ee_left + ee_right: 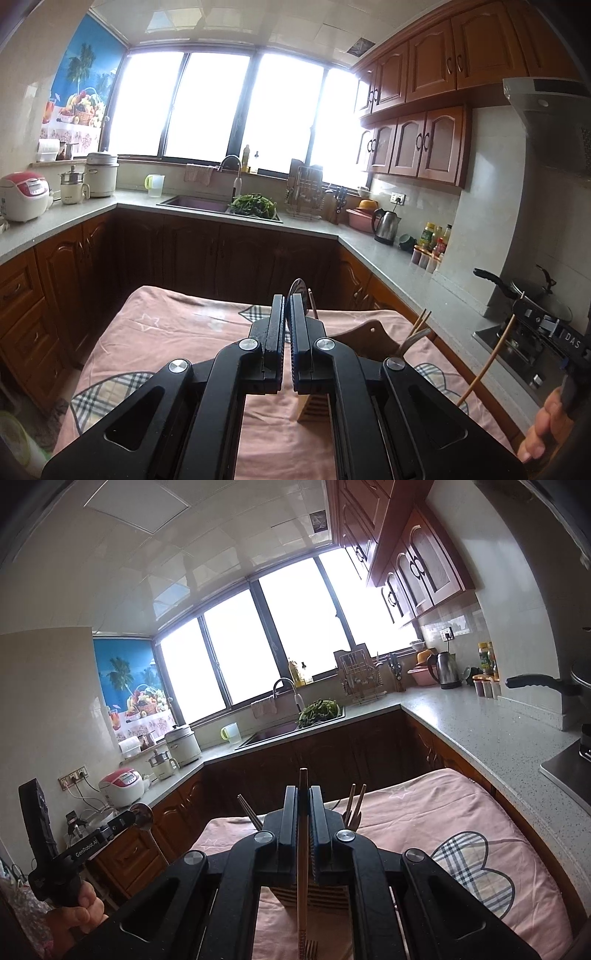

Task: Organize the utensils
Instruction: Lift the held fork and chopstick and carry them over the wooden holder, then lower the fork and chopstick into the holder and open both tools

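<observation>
Utensils are lifted above the wooden holder [314,895] on the pink-clothed table [424,812]: the left gripper [287,306] is clamped on a metal spoon [143,816], the right gripper [304,801] on a wooden-handled fork [303,849], tines down, directly over it.

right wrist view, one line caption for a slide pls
Right gripper clamps a wooden-handled fork above the pink-clothed table; left gripper holds a metal spoon.

Two hand-held grippers [287,306] [303,801], one spoon [143,815], one wooden fork [303,849], one kettle [386,226], two rice cookers [24,195] [101,173]
</observation>
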The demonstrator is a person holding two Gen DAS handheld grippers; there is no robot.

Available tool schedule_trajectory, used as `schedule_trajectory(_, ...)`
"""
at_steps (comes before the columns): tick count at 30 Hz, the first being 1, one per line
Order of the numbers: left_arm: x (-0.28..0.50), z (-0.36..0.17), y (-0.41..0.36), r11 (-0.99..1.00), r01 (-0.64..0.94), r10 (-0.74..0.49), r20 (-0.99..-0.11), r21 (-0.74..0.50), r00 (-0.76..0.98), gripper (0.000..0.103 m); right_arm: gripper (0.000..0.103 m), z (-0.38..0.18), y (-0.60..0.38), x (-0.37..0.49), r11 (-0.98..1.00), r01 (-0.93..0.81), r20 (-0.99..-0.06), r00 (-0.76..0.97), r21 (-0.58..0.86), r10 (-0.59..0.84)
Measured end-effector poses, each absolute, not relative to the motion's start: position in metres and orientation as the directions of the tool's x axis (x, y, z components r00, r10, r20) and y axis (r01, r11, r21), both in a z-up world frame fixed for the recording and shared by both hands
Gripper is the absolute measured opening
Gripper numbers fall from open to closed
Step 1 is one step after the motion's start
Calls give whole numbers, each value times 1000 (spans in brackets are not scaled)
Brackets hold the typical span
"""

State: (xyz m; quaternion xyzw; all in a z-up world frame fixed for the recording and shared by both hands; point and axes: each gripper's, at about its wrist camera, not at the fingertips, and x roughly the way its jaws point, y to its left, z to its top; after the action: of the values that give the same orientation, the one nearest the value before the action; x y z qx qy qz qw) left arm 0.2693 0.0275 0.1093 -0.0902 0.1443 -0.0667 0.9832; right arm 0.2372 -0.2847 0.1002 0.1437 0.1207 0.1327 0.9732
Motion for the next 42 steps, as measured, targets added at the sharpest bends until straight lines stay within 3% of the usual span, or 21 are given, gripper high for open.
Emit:
schedule_trajectory(11,335,114,4,988,46,-77,-214,-150,974,2,5,115,-297,291,927,-205,-110,962,314,250)
schedule_trajectory(19,361,89,-21,997,-23,10,-182,-68,983,2,5,102,-284,322,947,-188,-104,970,261,222)
schedule_trajectory(36,386,19,-47,999,36,-39,-290,-15,956,2,5,25,-271,343,952,-158,-228,948,262,220)
schedule_trajectory(42,387,18,-48,997,80,-83,-313,-25,946,2,5,25,-272,340,953,-156,-224,950,261,217)
